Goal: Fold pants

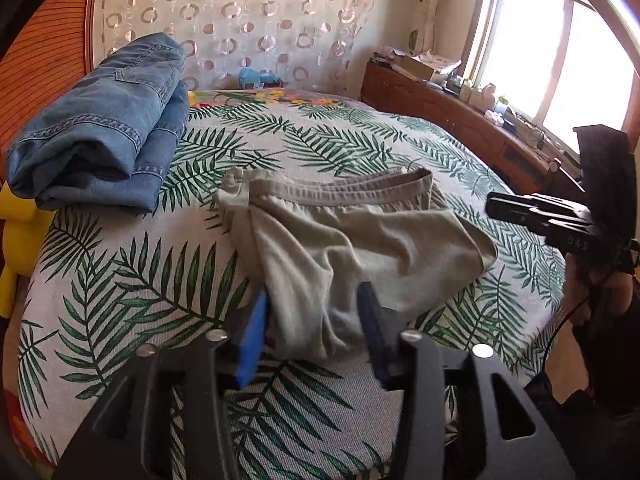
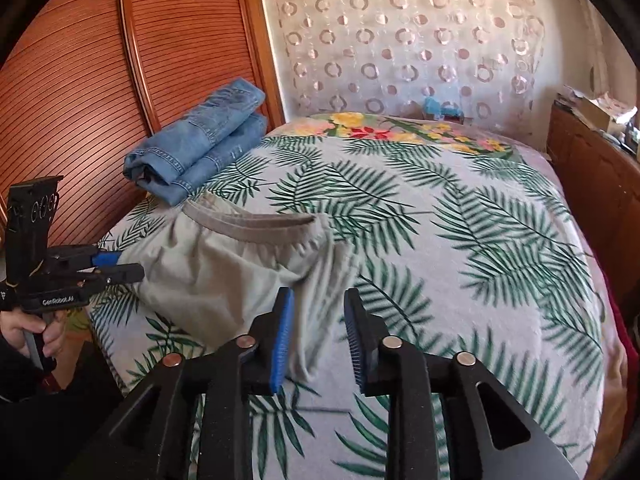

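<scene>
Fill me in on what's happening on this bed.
A person is folding clothes with two hand-held grippers. The left hand-held gripper is open, its fingers straddling the near edge of the grey pants, which lie bunched on the leaf-print bed. The right hand-held gripper is open too, holding nothing, beside the pants. Folded jeans sit further back by the wardrobe.

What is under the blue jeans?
The folded blue jeans lie on the leaf-print bedspread, by the wooden slatted panel. A yellow thing pokes out beside their near end. Whatever lies right beneath the jeans is covered.
</scene>
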A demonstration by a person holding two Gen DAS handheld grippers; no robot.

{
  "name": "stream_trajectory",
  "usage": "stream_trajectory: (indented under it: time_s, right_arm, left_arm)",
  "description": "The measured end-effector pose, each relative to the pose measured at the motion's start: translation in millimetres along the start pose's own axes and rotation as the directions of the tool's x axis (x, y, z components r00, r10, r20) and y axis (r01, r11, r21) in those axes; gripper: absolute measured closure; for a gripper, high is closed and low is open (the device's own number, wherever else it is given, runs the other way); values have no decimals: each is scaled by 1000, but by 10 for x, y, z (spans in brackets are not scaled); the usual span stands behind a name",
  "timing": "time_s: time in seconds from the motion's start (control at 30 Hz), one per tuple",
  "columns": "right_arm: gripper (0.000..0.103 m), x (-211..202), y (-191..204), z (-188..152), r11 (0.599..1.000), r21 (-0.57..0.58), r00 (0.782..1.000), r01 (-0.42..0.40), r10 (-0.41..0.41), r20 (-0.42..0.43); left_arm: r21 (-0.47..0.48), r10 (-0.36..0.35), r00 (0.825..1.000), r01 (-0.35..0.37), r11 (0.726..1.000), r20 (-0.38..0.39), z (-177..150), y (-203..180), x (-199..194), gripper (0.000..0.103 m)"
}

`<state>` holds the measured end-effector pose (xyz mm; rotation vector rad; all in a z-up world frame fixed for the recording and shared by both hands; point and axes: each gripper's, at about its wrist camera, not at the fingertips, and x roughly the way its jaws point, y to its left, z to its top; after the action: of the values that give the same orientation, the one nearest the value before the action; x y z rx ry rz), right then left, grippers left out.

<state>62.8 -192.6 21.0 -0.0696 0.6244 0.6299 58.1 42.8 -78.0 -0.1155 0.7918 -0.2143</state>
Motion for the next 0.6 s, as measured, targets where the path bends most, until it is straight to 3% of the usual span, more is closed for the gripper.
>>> stream_trajectory:
  time_s: [0.1,0.17,0.53,0.6]
  right_arm:
    - [71,204,13,132,1000,-3,999,-27,27,-23]
    - [71,356,17,222,1000,-11,999,-28,27,-42]
    - [71,857,19,570,998,-55,992,-12,5,-127]
    - [92,951,13,642,998,-45,990,-36,29,-138]
  left_arm:
    - [1,5,1000,-5,1000,4,63,20,27,48]
    - [-1,11,1000,-11,1000,17,115,42,50,30]
    - [-3,55,997,-55,998,48,284,146,146,28]
    - [-5,60,997,-60,998,49,303,163,161,28]
